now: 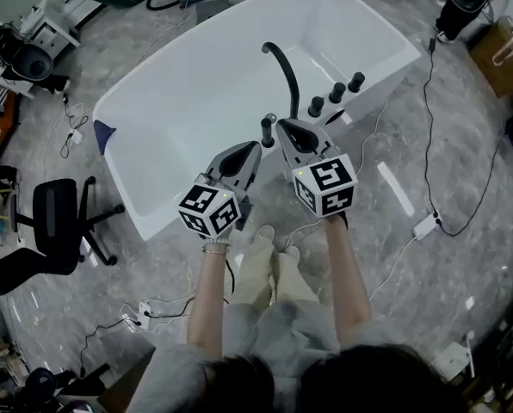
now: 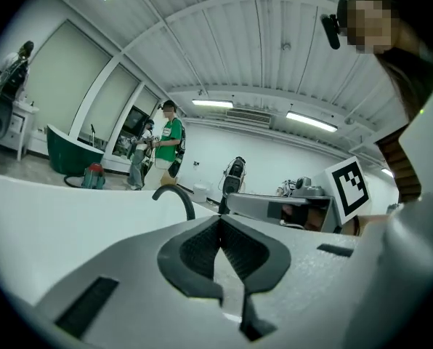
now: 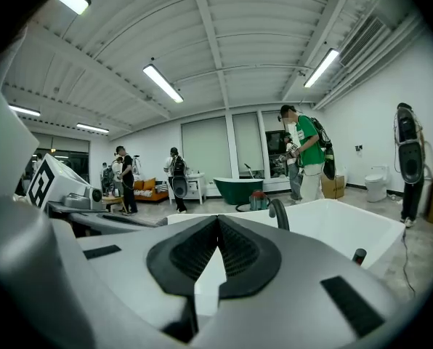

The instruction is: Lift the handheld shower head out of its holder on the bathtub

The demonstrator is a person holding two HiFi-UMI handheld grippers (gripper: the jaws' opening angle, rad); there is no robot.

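A white bathtub (image 1: 179, 101) fills the middle of the head view. On its near rim stand a curved black spout (image 1: 280, 63), three black knobs (image 1: 336, 93) and the black handheld shower head (image 1: 268, 130), upright in its holder. My left gripper (image 1: 255, 148) hovers over the rim just left of and nearer than the shower head, shut with nothing between its pads. My right gripper (image 1: 282, 126) sits just right of the shower head, apart from it, also shut and empty. The spout (image 2: 177, 195) shows in the left gripper view beyond the shut left gripper (image 2: 220, 221). The right gripper view shows the spout (image 3: 278, 214) past the shut right gripper (image 3: 218, 219).
A black office chair (image 1: 57, 222) stands left of the tub. Cables and a white power strip (image 1: 427, 224) lie on the grey floor to the right. A cardboard box (image 1: 502, 54) sits at the far right. Several people (image 3: 307, 155) and a green tub (image 3: 238, 190) are in the background.
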